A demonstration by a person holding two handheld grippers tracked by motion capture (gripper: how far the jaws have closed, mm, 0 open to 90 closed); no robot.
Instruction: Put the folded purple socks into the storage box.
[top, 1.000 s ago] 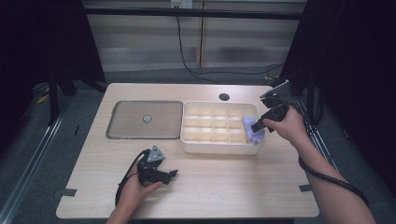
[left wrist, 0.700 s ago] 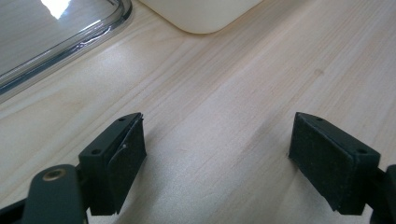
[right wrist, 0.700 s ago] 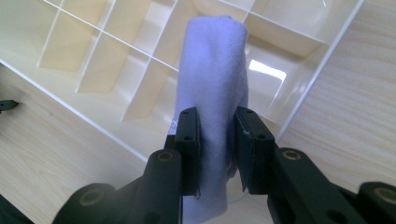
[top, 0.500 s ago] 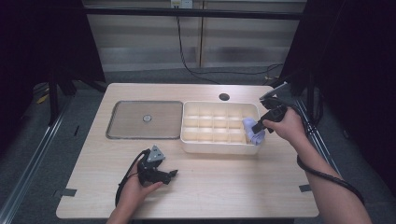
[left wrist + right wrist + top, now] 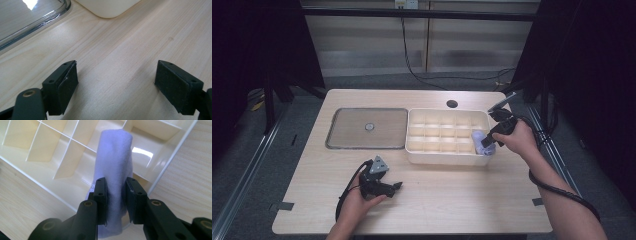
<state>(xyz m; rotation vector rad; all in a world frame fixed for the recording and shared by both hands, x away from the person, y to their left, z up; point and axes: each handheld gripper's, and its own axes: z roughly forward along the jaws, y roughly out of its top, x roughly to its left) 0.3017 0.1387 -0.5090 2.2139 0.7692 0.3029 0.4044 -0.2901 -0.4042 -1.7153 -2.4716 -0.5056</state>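
A rolled lavender cloth (image 5: pixel 113 157) is being gripped by the right gripper (image 5: pixel 116 195) and held over the near right corner of the divided cream tray (image 5: pixel 447 156) — placement looks underway, not finished. Every compartment in sight is bare, so filling appears barely begun. The left gripper (image 5: pixel 117 82) is being rested on the table (image 5: pixel 462 200), jaws spread — nothing between them.

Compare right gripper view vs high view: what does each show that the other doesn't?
Right gripper view alone: the fingers pressing both sides of the rolled lilac cloth, and the thin dividers up close. High view alone: the clear lid lying left of the tray, the left gripper resting open on the table, and both forearms. Shared: cloth, cream tray, wooden tabletop.
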